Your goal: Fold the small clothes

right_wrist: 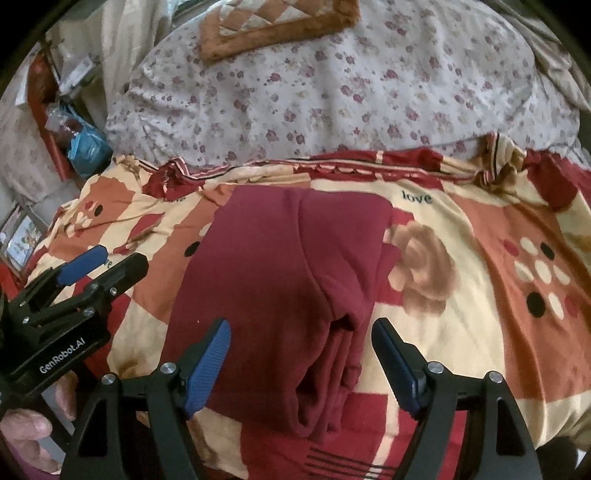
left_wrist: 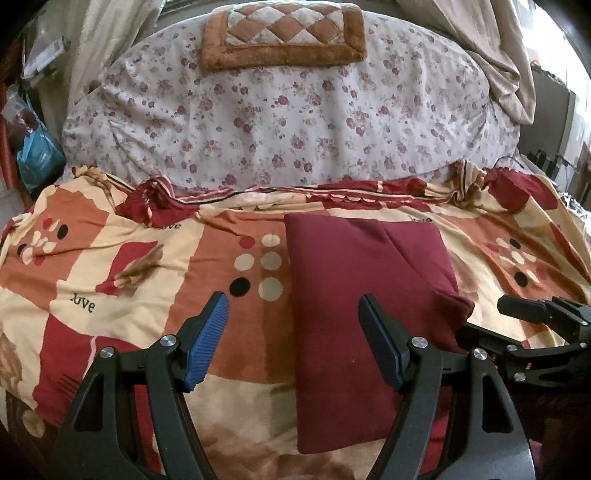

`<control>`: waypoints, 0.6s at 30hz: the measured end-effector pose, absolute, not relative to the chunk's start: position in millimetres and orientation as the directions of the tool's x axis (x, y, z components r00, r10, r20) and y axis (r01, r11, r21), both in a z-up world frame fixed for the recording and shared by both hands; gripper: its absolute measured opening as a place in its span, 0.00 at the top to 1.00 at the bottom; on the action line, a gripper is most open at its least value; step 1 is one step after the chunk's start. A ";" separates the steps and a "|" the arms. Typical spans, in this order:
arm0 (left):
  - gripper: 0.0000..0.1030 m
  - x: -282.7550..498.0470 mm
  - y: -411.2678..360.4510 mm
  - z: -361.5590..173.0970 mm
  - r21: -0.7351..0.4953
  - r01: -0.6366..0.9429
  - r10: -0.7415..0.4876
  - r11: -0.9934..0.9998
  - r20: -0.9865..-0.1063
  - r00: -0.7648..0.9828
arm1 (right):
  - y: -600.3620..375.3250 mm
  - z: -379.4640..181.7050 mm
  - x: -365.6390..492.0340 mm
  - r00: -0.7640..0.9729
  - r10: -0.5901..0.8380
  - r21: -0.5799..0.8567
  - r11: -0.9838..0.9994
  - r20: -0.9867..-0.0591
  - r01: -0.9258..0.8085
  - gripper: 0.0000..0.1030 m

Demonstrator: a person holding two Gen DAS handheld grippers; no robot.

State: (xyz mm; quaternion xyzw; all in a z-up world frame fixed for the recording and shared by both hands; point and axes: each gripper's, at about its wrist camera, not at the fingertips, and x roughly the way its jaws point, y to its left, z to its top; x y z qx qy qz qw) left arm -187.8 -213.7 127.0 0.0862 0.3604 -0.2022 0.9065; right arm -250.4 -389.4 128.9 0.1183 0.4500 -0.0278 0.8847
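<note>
A dark red garment point(left_wrist: 354, 295) lies folded into a long rectangle on the patterned bedspread point(left_wrist: 129, 280); it also shows in the right wrist view point(right_wrist: 273, 295), with stacked folded layers at its near right edge. My left gripper point(left_wrist: 293, 310) is open and empty, hovering over the garment's left edge. My right gripper point(right_wrist: 301, 332) is open and empty above the garment's near end. The right gripper shows at the right of the left wrist view point(left_wrist: 517, 314), and the left gripper shows at the left of the right wrist view point(right_wrist: 103, 258).
A floral-sheeted mattress point(left_wrist: 295, 118) lies beyond the bedspread, with a brown and cream quilted cushion point(left_wrist: 284, 33) at its far end. Beige curtains point(left_wrist: 491, 48) hang at the back right. Bags and clutter point(left_wrist: 33, 147) sit at the left.
</note>
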 end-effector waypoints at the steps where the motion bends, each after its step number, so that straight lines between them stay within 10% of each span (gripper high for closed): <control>1: 0.29 -187.6 -213.7 127.1 0.009 0.428 -0.305 0.904 -0.689 0.657 | -388.1 129.5 -249.7 0.596 0.054 0.178 0.972 -0.801 0.151 0.25; 18: 0.29 -193.0 -217.9 127.5 0.101 0.404 -0.240 0.909 -0.665 0.707 | -386.6 126.3 -242.9 0.583 0.062 0.182 0.972 -0.810 0.150 0.25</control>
